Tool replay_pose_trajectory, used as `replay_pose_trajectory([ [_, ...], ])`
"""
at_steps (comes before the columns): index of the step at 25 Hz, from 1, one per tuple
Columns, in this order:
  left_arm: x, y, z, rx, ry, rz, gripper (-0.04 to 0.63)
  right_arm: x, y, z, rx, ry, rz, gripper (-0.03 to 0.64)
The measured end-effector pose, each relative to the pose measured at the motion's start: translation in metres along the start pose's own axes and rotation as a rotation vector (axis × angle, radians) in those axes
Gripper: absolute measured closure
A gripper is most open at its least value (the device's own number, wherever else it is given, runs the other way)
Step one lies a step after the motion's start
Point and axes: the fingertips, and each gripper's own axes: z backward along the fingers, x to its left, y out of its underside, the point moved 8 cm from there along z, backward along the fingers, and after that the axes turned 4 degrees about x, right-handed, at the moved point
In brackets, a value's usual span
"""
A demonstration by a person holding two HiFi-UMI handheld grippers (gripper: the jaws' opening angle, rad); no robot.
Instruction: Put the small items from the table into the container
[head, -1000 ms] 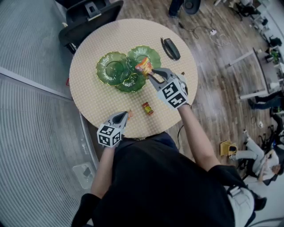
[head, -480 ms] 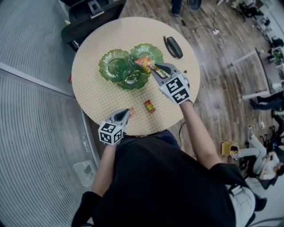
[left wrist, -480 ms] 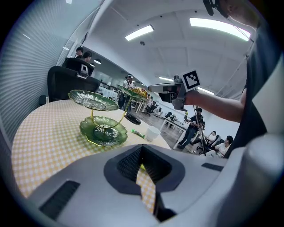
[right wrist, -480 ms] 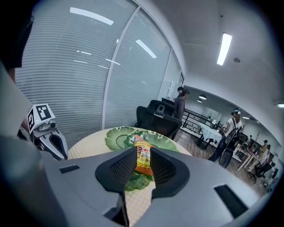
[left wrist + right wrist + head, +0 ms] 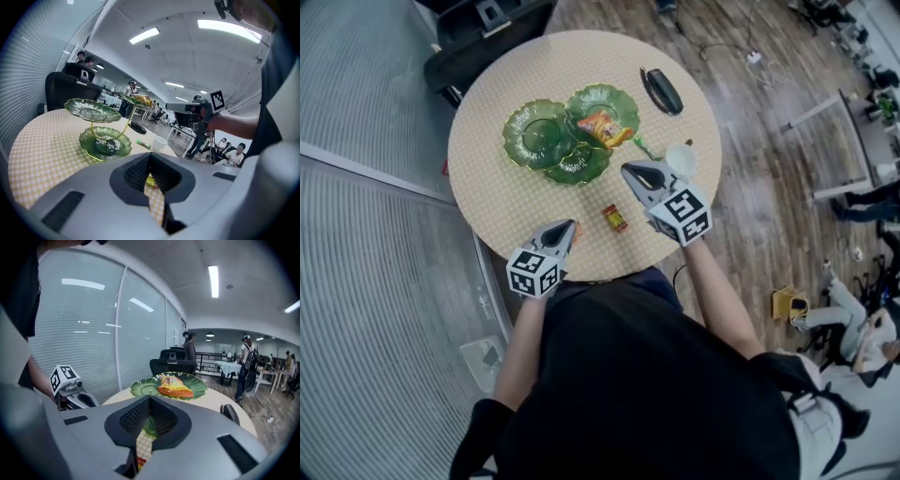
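A green three-tier leaf dish stand (image 5: 546, 139) (image 5: 104, 143) rises at the table's far side. An orange snack packet (image 5: 604, 127) (image 5: 174, 386) lies on its right-hand plate (image 5: 194, 386). Toward the near edge of the table rests a small red-and-yellow item (image 5: 614, 217). My right gripper (image 5: 628, 171) (image 5: 150, 401) hangs shut and empty, between the stand and that item. My left gripper (image 5: 571, 228) (image 5: 150, 161) is shut near the front edge, left of the small item, and nothing shows between its jaws.
A white cup (image 5: 680, 159) (image 5: 159, 143) and a green stick-like item (image 5: 644, 146) lie right of the stand. A black oblong object (image 5: 661, 91) (image 5: 229, 412) sits at the far right. A black chair (image 5: 483, 33) stands behind the round checked table (image 5: 506, 211).
The right gripper let go of the orange packet on the right-hand plate, drew back toward me and shut. The packet stays on the plate. The left gripper kept still.
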Motion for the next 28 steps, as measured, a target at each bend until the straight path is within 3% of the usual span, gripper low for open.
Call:
replay_pose_trajectory([
  [13,-0.007,0.002,-0.007,0.01,0.041,0.019,0.592,0.062,0.113,0.015,0.192,-0.075,-0.117,0.588],
  [19,-0.011,0.007,-0.008,0.019,0.051,0.02,0.592,0.069,0.121,0.015,0.204,-0.075,-0.116,0.588],
  [28,-0.024,0.008,-0.012,0.028,0.081,-0.036,0.594,0.074,0.122,0.017,0.205,-0.07,-0.109,0.588],
])
